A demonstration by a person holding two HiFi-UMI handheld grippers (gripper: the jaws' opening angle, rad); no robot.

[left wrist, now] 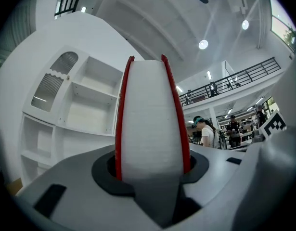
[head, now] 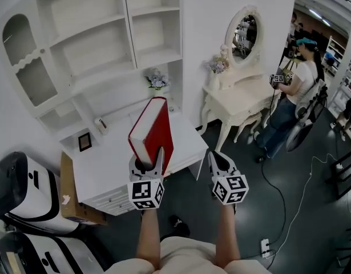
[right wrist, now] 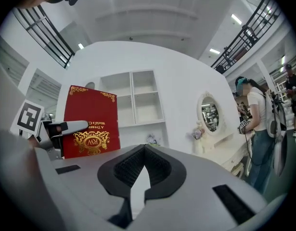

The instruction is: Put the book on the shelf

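Showroom hall — white shelf [head: 101, 44], vanity [head: 239, 99]

The book [head: 154, 127] stands before the shelf [head: 107, 44], left of the vanity [head: 238, 99].

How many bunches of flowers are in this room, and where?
2. One flower bunch stands on the white desk under the shelf; the second bunch stands on the dressing table beside the oval mirror. Others may be hidden.
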